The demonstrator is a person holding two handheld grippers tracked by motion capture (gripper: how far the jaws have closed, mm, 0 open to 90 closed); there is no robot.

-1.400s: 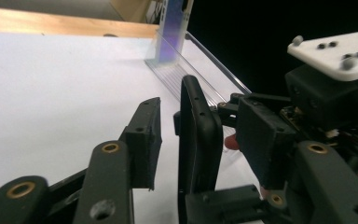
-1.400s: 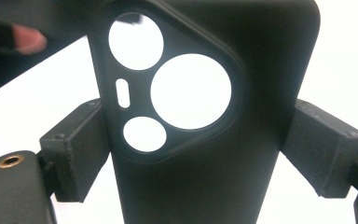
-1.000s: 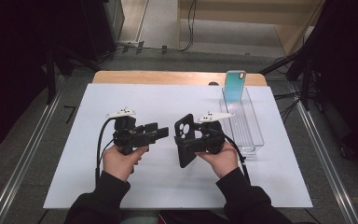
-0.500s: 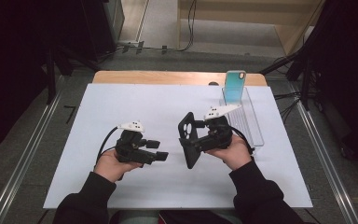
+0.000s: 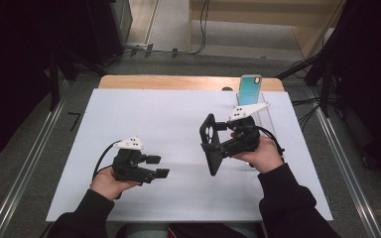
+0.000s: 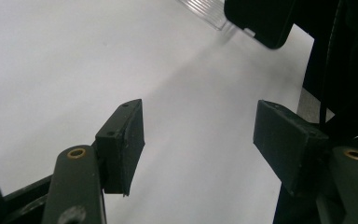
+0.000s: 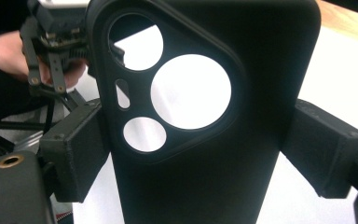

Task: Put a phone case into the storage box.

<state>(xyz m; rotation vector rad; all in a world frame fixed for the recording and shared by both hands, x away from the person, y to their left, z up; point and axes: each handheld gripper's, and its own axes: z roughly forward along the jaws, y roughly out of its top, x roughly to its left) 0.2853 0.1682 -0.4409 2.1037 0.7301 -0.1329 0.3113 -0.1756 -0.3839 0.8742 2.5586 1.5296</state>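
High view, nearest the person: the left gripper (image 5: 158, 166) sits low over the white table (image 5: 144, 119) with its jaws parted and nothing between them. The left gripper view confirms this, with bare white surface in the gap between the two black pads (image 6: 126, 140); the jaws have just been opening a little, with nothing in them.

A little farther out, the right gripper (image 5: 217, 144) holds a black, soft-looking phone case with large round camera cut-outs (image 5: 211, 144) clear of the table, standing on edge. In the right gripper view the jaws press on the two long sides of the case (image 7: 205, 112), so the grip looks firm, and the left gripper (image 7: 46, 88) shows beyond it.

Farther still, a clear plastic slotted rack (image 5: 263, 116) lies at the right side of the table, with a teal phone case (image 5: 250, 88) standing upright at its far end.

By my reading, the pick-up of the black case is done and one case is already in the rack. What seems left is to carry the black case to the rack, lower it into a free slot and release it; the left gripper has no part in that yet.
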